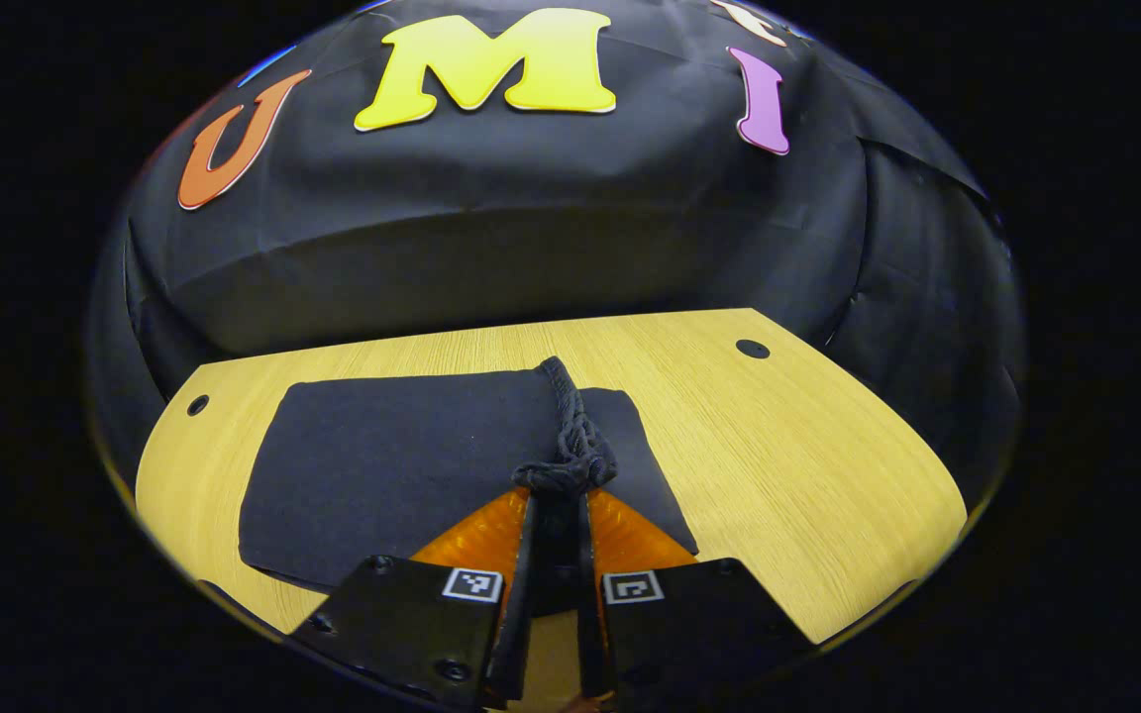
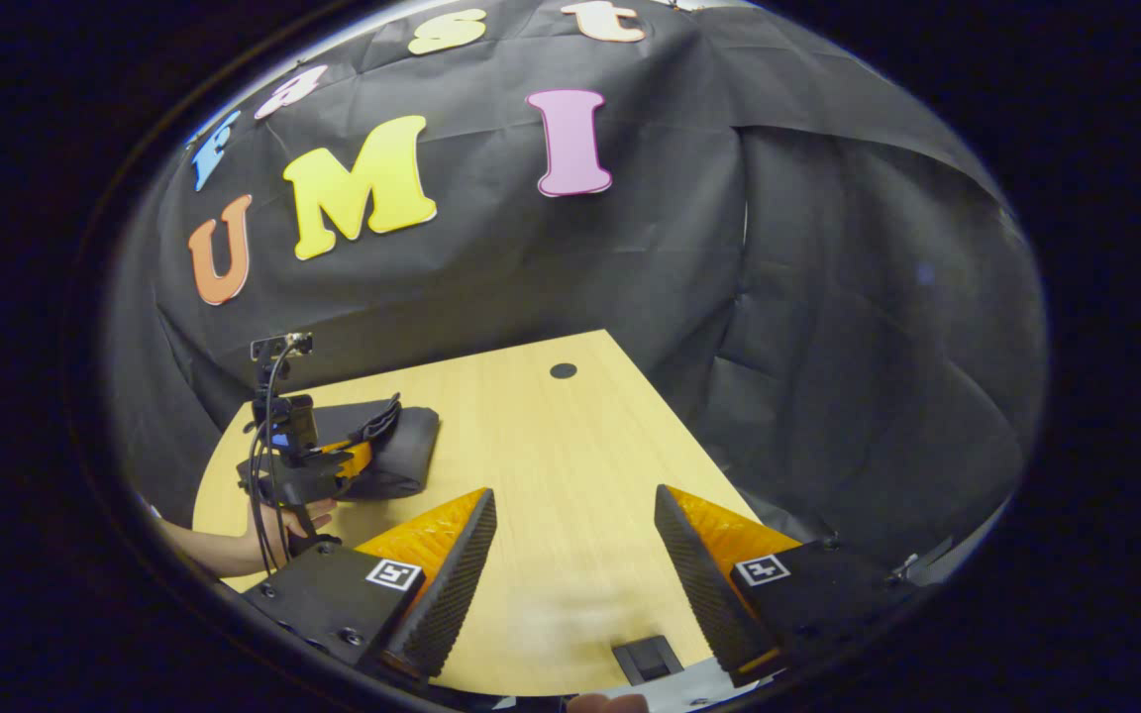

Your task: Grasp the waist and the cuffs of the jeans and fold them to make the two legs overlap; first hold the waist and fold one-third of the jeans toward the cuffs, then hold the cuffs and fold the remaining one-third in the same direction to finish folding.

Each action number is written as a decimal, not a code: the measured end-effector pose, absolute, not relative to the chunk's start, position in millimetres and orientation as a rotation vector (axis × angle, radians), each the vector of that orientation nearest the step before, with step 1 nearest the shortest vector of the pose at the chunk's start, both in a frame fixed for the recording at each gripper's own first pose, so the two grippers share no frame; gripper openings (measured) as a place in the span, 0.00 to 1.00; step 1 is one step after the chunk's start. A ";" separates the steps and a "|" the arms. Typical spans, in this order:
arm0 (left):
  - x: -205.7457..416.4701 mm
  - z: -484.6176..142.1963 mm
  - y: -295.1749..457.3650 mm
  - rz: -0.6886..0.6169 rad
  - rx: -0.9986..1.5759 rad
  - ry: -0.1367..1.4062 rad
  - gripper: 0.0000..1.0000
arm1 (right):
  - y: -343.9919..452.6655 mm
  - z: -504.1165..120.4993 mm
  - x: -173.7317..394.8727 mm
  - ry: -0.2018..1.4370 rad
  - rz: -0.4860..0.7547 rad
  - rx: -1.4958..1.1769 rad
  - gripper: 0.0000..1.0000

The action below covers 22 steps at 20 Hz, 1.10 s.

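- The pale wood-grain worktop [image 1: 808, 446] is carrying the dark folded denim jeans [image 1: 382, 465], which are lying flat toward its left side.
- Your left gripper [image 1: 559, 495] is pinching a bunched, ropy edge of the jeans [image 2: 402, 446] with its jaws nearly closed on the cloth.
- Your right gripper [image 2: 570, 574] is hanging wide open above bare worktop [image 2: 551, 465], holding nothing, well apart from the jeans.
- The denim is likely handling as soft, floppy and fairly heavy, so be taking it at thick hems, with both fingers.
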<state>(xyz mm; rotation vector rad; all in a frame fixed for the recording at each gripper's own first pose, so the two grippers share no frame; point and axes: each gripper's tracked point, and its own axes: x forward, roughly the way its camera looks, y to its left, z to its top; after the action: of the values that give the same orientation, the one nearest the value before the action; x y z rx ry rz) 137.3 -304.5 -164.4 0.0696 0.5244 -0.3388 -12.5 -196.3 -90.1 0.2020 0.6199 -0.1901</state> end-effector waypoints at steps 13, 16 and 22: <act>121.9 -10.4 -244.6 -0.318 -0.027 0.279 1.00 | -129.3 -28.7 48.4 0.424 -0.061 0.164 0.98; 123.4 52.1 -199.6 -0.255 -0.056 0.176 1.00 | -78.6 12.6 77.2 0.314 0.050 0.128 1.00; 98.0 141.2 -119.3 -0.112 -0.035 0.023 0.98 | -6.0 64.1 106.0 0.132 0.148 0.074 0.98</act>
<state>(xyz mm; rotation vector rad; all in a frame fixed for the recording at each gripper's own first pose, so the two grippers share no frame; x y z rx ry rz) 98.0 -119.3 141.2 -0.0355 0.0226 -0.1122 106.0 -6.0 64.1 0.0741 0.1322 0.1479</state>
